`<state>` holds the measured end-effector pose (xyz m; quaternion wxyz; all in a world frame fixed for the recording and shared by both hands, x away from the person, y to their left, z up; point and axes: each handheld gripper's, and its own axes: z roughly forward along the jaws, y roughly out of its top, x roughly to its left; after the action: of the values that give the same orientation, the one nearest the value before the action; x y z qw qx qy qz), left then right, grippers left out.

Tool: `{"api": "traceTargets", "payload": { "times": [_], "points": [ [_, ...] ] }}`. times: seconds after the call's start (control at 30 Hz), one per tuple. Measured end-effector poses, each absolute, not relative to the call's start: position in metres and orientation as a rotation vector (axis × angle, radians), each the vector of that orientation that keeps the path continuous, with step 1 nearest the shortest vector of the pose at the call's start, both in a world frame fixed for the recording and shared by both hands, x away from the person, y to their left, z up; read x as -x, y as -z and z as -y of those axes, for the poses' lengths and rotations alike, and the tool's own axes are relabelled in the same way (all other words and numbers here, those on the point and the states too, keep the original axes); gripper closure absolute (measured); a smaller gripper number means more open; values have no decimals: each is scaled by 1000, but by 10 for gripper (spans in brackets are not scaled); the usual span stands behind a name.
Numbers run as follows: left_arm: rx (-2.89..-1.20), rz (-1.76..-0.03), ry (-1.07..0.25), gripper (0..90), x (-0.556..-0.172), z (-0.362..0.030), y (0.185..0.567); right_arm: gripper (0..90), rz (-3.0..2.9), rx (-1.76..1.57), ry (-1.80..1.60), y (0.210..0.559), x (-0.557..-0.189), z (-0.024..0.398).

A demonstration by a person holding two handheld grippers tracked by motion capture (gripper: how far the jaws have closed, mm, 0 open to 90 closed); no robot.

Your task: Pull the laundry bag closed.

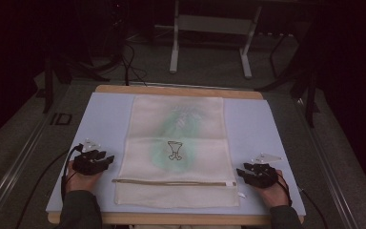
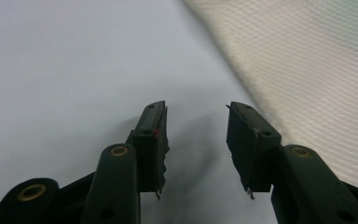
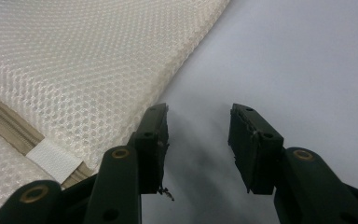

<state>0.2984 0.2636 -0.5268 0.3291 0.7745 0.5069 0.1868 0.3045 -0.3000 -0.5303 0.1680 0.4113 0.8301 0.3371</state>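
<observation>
So the thing being worked on here is a cream mesh laundry bag (image 1: 174,150) lying flat in the middle of a pale blue mat (image 1: 105,119) on the wooden table (image 1: 181,89). It has a zipper (image 1: 171,182) running across near the person's edge, with the white tab end (image 3: 53,158) over on the right side, and there's something greenish showing through the mesh, plus a small printed logo (image 1: 174,150) in the center

The left gripper (image 1: 106,156) is parked on the mat just beside the bag's left edge, and the right gripper (image 1: 244,171) sits just beside the right edge, near the zipper's end. Both claws are spread wide with nothing between them; in the left gripper view the jaws frame bare mat, with the mesh off to the side, and it's the same story in the right gripper view, where the bag's edge lies just past one jaw

Why set up like this? My guess is it's a neutral ready pose: one hand on each side, so either can go for the zipper or pin the fabric down. The right one looks best placed to grab the zipper end, since that's practically under its nose. The bag is spread flat and square to the person, which should make the zipper easy to reach from either side
</observation>
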Motion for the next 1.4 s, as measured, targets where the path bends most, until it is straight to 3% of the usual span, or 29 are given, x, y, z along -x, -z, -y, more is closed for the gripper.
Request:
{"api": "traceTargets", "payload": {
  "times": [0.83, 1.4],
  "points": [
    [-2068, -1216, -389, 622, -295, -256, 523, 604, -2411, -1108, -1003, 518, -301, 289],
    [-2085, -1162, -396, 620, -293, -255, 521, 594, -2501, -972, -1019, 511, -306, 248]
  ]
}}
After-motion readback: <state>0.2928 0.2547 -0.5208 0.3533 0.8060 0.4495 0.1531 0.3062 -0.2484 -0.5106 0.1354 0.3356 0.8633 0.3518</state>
